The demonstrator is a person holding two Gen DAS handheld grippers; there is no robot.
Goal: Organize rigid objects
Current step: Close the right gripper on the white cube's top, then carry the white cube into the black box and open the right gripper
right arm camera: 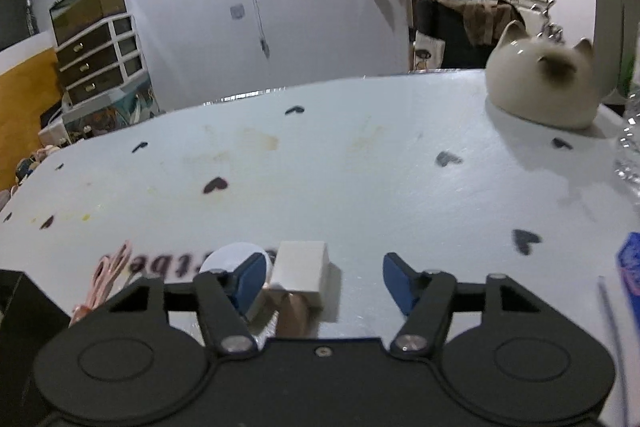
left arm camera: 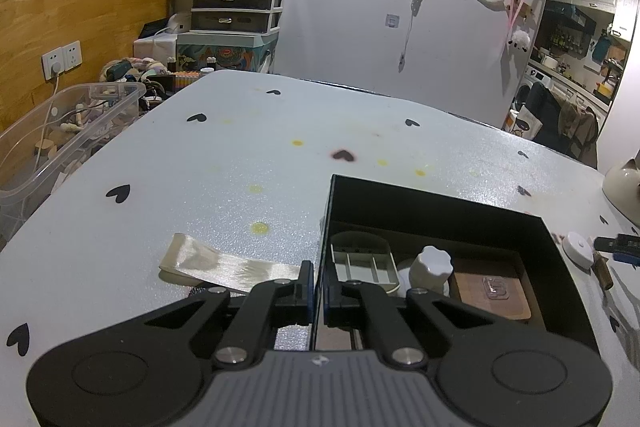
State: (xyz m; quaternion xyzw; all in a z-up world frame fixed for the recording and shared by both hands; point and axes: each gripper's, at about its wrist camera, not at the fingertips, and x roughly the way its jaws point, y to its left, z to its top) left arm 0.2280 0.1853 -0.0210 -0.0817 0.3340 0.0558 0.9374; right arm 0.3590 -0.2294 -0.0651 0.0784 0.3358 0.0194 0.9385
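On a pale worktop (left arm camera: 224, 163) dotted with black heart prints, two hand-held grippers are working beside one open black rectangular box (left arm camera: 440, 211). Only the left wrist view is showing the box interior, where three items are sitting: one grey-green plastic organiser tray (left arm camera: 362, 261) with dividers at the left, one white ridged knob-shaped jar (left arm camera: 430, 269) in the middle, and one brown wooden board (left arm camera: 492, 293) carrying a small clear plastic piece at the right. The left hand-held gripper (left arm camera: 319, 291) is clenched, its blue pads pressed together over the box's left wall, with nothing visibly held between them. That view is also showing one cream satin ribbon strip (left arm camera: 224, 263) lying on the worktop just left of the box, and one clear plastic storage bin (left arm camera: 60, 143) of odds and ends standing off the worktop's left edge.

Only the right wrist view is showing one white rectangular block (right arm camera: 302, 269) lying on the worktop between the blue pads of the right hand-held gripper (right arm camera: 324, 277); the jaws are standing apart, the left pad close to the block and the right pad well clear, so nothing is gripped. One white round disc (right arm camera: 230, 257) is lying just behind the left pad. One cream ceramic cat-shaped ornament (right arm camera: 540, 83) is standing near the worktop's far right edge.
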